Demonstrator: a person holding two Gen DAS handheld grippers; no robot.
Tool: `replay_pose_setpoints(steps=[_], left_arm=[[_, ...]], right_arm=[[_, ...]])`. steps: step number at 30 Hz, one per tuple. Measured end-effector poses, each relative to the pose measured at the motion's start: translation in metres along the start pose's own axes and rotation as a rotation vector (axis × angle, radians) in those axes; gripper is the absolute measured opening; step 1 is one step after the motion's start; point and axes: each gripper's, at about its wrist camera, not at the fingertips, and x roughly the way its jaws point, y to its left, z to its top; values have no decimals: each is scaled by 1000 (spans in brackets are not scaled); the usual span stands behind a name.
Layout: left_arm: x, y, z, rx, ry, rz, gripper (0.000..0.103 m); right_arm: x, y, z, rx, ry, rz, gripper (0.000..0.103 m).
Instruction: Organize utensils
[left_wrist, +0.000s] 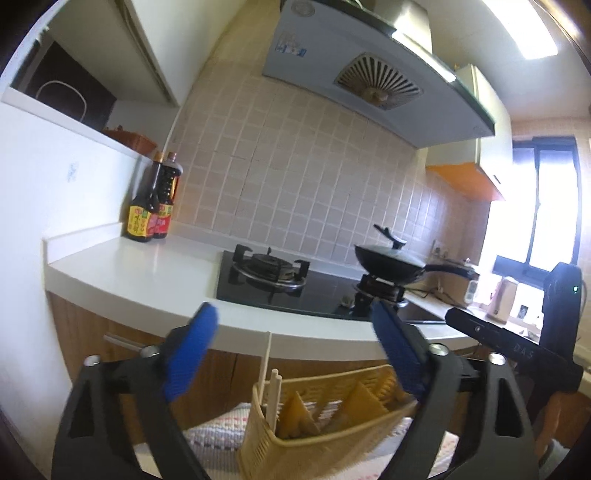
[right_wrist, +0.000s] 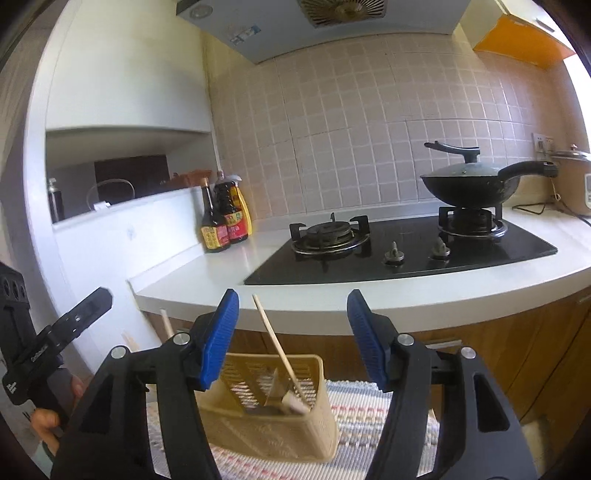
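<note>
While the white counter (right_wrist: 207, 273) with its black stove (right_wrist: 399, 251) fills the background of both views, the work sits lower down, in front of the wooden cabinet fronts. A black pan (right_wrist: 465, 184) with a lid stands on the right burner, and dark sauce bottles (right_wrist: 221, 221) stand together at the counter's back left corner. Below the counter edge a striped cloth (right_wrist: 369, 413) lies under a tan plastic basket (right_wrist: 258, 435) with slotted walls. In the left wrist view the basket (left_wrist: 332, 424) shows several compartments; pale chopsticks (left_wrist: 271, 391) stand upright in its left end one. In the right wrist view a wooden spoon (right_wrist: 284, 362) leans inside the basket, bowl down, handle tilting up to the left. The left gripper (left_wrist: 295, 350) has its blue pads spread wide, nothing between them. The right gripper (right_wrist: 293, 339) is also spread, the spoon handle showing in the gap but touching neither pad.
</note>
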Motion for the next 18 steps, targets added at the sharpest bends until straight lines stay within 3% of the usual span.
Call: replay_pose_setpoints(steps=[5, 10, 18], left_arm=[[-35, -6, 1, -11, 58, 17, 91], [-67, -13, -10, -23, 94, 45, 93], [-101, -37, -55, 86, 122, 185, 93]], right_arm=[[-50, 10, -14, -9, 4, -17, 59], [-79, 25, -50, -28, 76, -43, 69], [-108, 51, -104, -78, 93, -100, 76]])
